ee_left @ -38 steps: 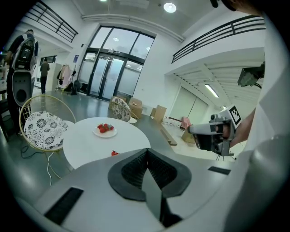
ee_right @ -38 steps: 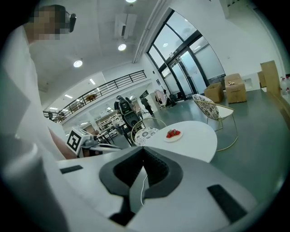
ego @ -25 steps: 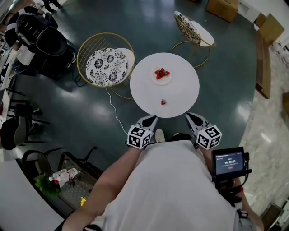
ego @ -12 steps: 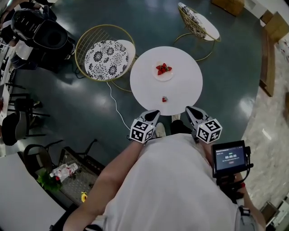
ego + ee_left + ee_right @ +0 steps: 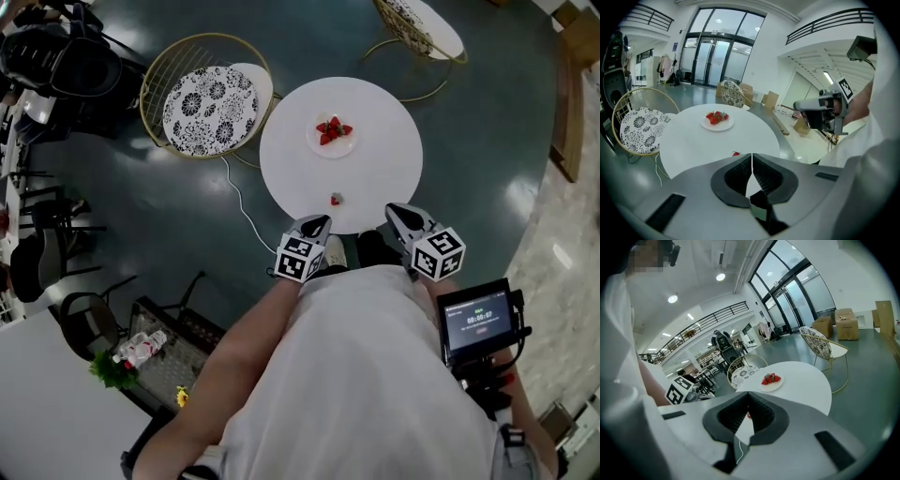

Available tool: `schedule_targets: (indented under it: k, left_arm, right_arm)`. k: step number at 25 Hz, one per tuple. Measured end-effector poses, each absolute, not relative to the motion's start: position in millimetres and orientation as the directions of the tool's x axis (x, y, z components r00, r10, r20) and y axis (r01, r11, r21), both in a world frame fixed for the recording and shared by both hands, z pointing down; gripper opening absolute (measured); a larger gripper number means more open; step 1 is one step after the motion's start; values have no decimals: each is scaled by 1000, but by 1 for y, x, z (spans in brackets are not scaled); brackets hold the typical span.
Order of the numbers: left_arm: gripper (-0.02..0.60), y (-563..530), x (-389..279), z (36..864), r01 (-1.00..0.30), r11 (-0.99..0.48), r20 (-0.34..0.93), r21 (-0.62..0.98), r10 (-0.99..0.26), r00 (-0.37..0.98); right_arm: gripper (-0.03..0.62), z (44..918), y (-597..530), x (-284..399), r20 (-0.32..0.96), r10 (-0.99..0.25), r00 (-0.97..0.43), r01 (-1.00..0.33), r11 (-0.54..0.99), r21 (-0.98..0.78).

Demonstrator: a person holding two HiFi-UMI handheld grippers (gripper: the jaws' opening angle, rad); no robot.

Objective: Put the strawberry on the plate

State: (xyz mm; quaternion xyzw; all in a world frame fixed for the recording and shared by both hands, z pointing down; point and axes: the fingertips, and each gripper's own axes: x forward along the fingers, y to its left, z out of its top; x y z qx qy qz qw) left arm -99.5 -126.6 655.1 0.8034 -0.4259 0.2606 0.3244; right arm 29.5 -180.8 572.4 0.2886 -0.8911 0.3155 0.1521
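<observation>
A round white table (image 5: pixel 291 169) stood on the dark floor, with a gold wire chair (image 5: pixel 202 103) just beside its left edge. At the table's near rim the left gripper (image 5: pixel 317 223) and the right gripper (image 5: pixel 396 212) hung apart from each other, each with its jaws pressed fully together and gripping nothing. A small white plate (image 5: pixel 340 148) carrying several strawberries (image 5: pixel 333 128) sat toward the far side, while the lone strawberry (image 5: pixel 335 198) lay on the bare tabletop, well short of the plate and a little ahead of the left gripper's tip.
</observation>
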Motion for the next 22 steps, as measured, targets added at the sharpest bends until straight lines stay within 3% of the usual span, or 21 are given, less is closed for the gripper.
schedule_targets:
  k: [14,16,22]
  left_arm:
    - [11,-149,-98,713,-858,-483,825,172,-406,394]
    - [58,-150,-97,719,-859,-484,834,170,-394,387]
    - [109,-152,-94,731,-851,-501,851,154,-371,372]
  right_arm:
    - [6,594,-203,36,475,-371,-798,-594,615,-518]
    - [6,593,-202,37,472,-372,-799,-594,608,-526]
    - [6,598,-196,42,479,-371,-795,-600,595,-535]
